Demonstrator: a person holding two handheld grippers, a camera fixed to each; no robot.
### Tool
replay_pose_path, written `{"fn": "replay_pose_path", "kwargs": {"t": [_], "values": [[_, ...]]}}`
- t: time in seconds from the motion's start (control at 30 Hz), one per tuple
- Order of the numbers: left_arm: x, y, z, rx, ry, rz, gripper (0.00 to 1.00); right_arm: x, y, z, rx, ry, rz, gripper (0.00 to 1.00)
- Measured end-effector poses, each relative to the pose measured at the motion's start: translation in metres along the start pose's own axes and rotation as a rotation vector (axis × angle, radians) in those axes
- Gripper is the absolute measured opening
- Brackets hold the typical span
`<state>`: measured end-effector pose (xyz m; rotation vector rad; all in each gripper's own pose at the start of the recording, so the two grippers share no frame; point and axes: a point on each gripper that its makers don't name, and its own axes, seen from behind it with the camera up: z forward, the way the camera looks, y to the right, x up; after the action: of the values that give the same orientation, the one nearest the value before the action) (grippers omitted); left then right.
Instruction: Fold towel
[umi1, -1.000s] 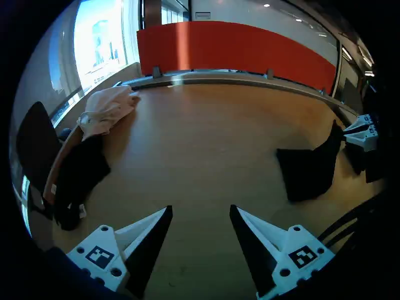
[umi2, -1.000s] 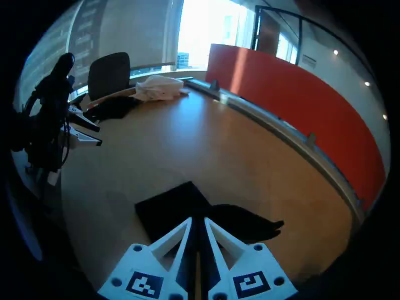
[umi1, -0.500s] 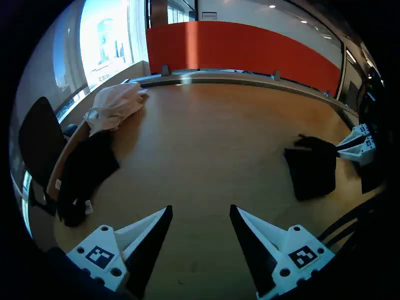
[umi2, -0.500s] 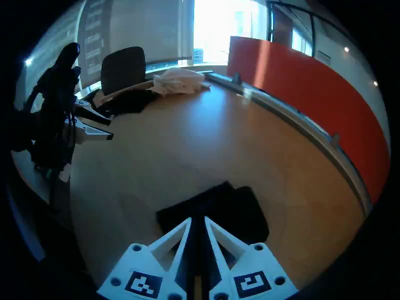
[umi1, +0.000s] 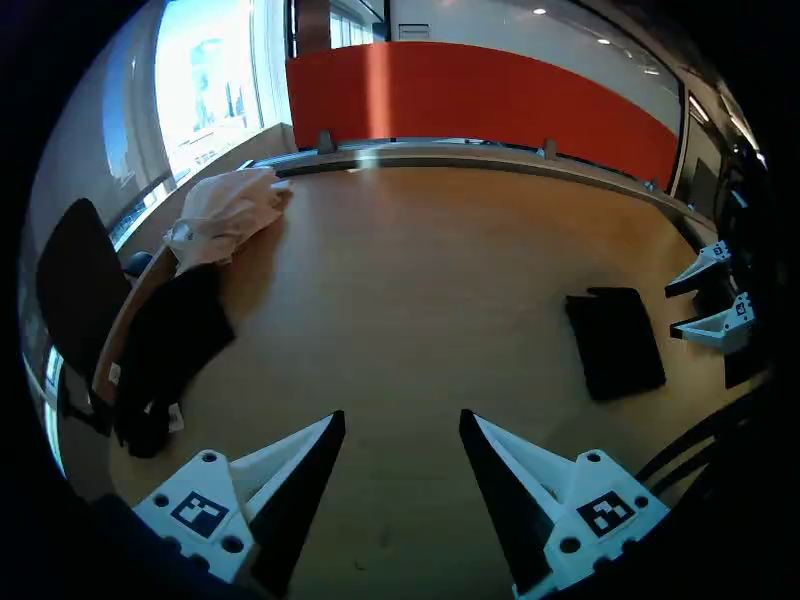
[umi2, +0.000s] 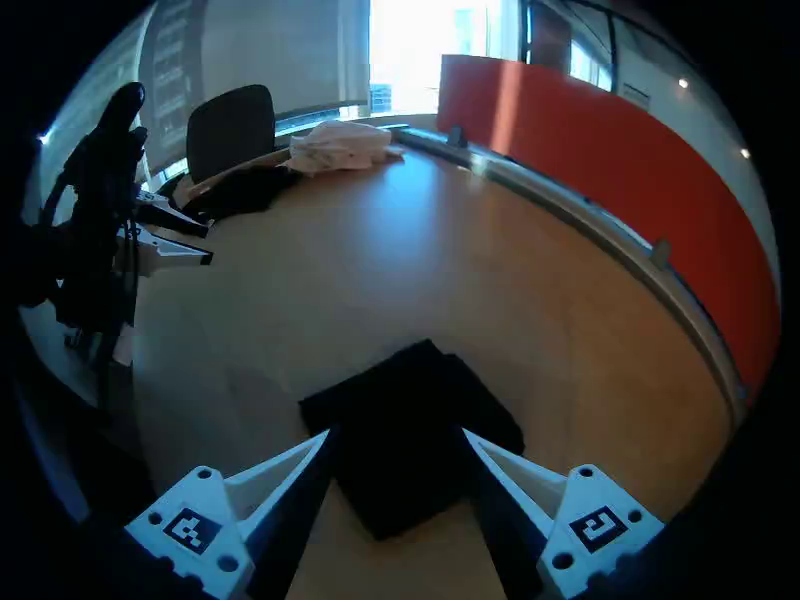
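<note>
A black towel (umi2: 408, 440) lies folded flat on the wooden table (umi2: 400, 260), a neat dark rectangle. My right gripper (umi2: 398, 455) is open just above its near edge, one finger to each side, gripping nothing. In the left gripper view the same towel (umi1: 614, 342) rests at the right of the table, with the right gripper (umi1: 708, 300) open just beyond it. My left gripper (umi1: 400, 425) is open over bare wood, well away from the towel. In the right gripper view the left gripper (umi2: 175, 240) appears at the far left, held by a dark-sleeved hand.
A pale pink cloth (umi1: 225, 205) and a black cloth (umi1: 165, 345) lie at the table's left edge. A black chair (umi2: 228, 130) stands behind them. A red partition (umi1: 480, 100) and a metal rail run along the far edge. Bare wood spans the middle.
My right gripper opened and let go of the towel, which now lies flat and folded. It was lifted and draped a second ago. The left gripper stayed put.
</note>
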<state>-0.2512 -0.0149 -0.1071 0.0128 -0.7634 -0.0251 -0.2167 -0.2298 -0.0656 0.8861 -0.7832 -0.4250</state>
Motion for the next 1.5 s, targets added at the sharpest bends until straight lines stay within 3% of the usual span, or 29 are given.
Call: {"fn": "replay_pose_path", "kwargs": {"t": [1.13, 1.5], "values": [[-0.003, 0.001, -0.002, 0.003, -0.002, 0.005, 0.84, -0.097, -0.006, 0.004, -0.025, -0.146, 0.079, 0.83], [-0.002, 0.002, -0.001, 0.0, -0.001, 0.006, 0.84, -0.116, -0.01, 0.005, -0.016, -0.175, 0.11, 0.75]]}}
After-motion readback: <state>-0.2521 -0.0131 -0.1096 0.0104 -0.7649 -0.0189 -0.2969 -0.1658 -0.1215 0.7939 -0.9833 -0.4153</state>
